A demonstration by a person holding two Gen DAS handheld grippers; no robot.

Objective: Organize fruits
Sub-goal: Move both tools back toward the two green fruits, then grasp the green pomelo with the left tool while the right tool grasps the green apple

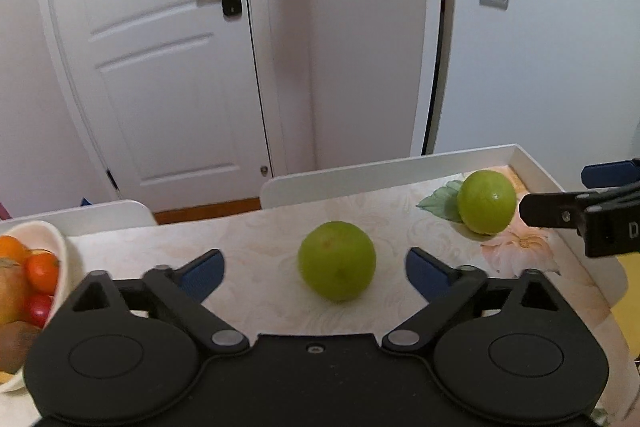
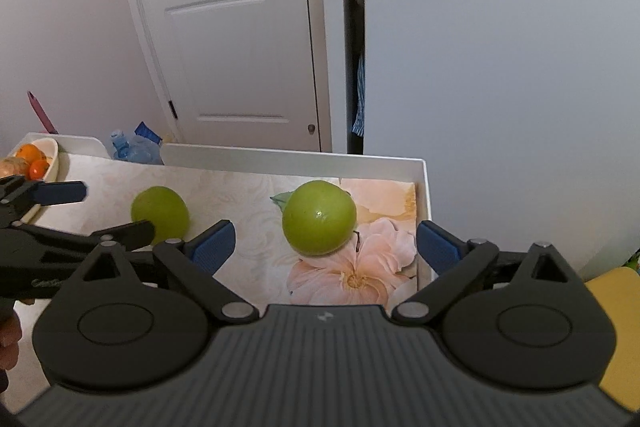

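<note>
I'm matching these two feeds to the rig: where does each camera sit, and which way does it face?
Left wrist: on the left claw, looking across the table at the near green fruit; its own fingers show.
Right wrist: on the right claw, looking at the far green fruit; own fingers show.
Shared: both fruits, the fruit bowl, the door, each other's claw.

Both wrist views close, doorward, sharing table [image 1: 256,239]

The floral-topped table [image 2: 248,187] bears 2 green fruits [image 2: 319,223] [image 2: 160,213] and a bowl [image 2: 54,155].
</note>
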